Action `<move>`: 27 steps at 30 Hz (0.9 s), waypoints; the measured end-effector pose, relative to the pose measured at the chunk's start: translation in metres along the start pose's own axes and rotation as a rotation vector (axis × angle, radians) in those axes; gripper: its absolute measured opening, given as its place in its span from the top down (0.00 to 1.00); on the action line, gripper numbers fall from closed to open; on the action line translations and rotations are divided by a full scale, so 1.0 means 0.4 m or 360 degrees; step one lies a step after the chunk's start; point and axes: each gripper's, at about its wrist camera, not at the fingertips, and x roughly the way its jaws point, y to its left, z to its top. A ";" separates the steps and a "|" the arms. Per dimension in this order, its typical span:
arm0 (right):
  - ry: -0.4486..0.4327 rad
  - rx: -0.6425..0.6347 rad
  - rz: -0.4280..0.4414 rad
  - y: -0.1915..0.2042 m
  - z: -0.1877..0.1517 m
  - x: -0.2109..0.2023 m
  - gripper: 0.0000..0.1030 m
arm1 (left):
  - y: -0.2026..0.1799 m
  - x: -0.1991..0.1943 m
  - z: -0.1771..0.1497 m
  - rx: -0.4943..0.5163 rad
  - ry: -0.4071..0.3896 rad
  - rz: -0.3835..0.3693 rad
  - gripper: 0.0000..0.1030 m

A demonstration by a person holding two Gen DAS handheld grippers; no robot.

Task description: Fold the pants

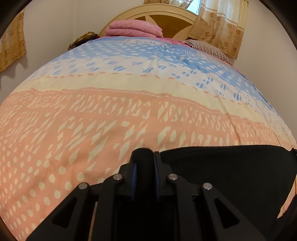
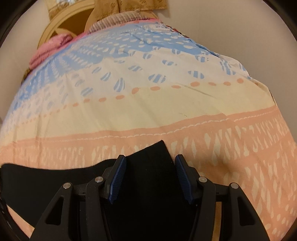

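Soft, even indoor light, brightest at the window (image 1: 193, 5) far beyond the left gripper. Strong fisheye bulge bends the bed (image 1: 111, 115); black vignette fills corners. The right view's edges are slightly blurred.

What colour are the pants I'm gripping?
Plain black pants; clearest in the right wrist view.
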 end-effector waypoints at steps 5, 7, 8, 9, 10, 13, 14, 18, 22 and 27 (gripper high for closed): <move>-0.0033 -0.0002 0.0042 -0.018 0.006 -0.022 0.82 | 0.002 0.002 -0.001 -0.0003 0.0001 -0.0004 0.83; -0.0061 0.0052 0.0115 -0.040 0.005 -0.035 0.87 | 0.002 0.003 -0.001 -0.0002 0.0002 -0.0001 0.83; -0.0072 0.0057 0.0136 -0.043 0.002 -0.041 0.91 | 0.002 0.004 -0.001 0.0001 0.0005 -0.0001 0.83; -0.0084 0.0053 0.0140 -0.043 0.002 -0.046 0.91 | 0.002 0.005 0.000 0.0002 0.0008 -0.0003 0.83; -0.0106 0.0044 0.0139 -0.039 0.000 -0.057 0.91 | 0.001 0.006 0.001 0.0002 0.0013 -0.0002 0.83; -0.0188 0.0024 0.0149 -0.025 0.000 -0.096 0.92 | -0.004 0.003 0.008 0.0000 0.0018 -0.0008 0.84; -0.0229 0.0014 0.0161 -0.021 -0.002 -0.117 0.92 | -0.002 -0.005 0.010 -0.0013 0.0002 -0.0015 0.84; -0.0363 -0.0043 0.0169 -0.013 -0.019 -0.198 0.92 | 0.001 -0.041 0.010 -0.0032 -0.0093 -0.0068 0.86; -0.0462 -0.0054 0.0178 -0.024 -0.039 -0.259 0.92 | 0.004 -0.081 0.011 -0.0045 -0.0171 -0.0144 0.86; -0.0602 -0.0074 0.0221 -0.025 -0.086 -0.352 0.92 | 0.018 -0.129 0.015 -0.0094 -0.0246 -0.0229 0.86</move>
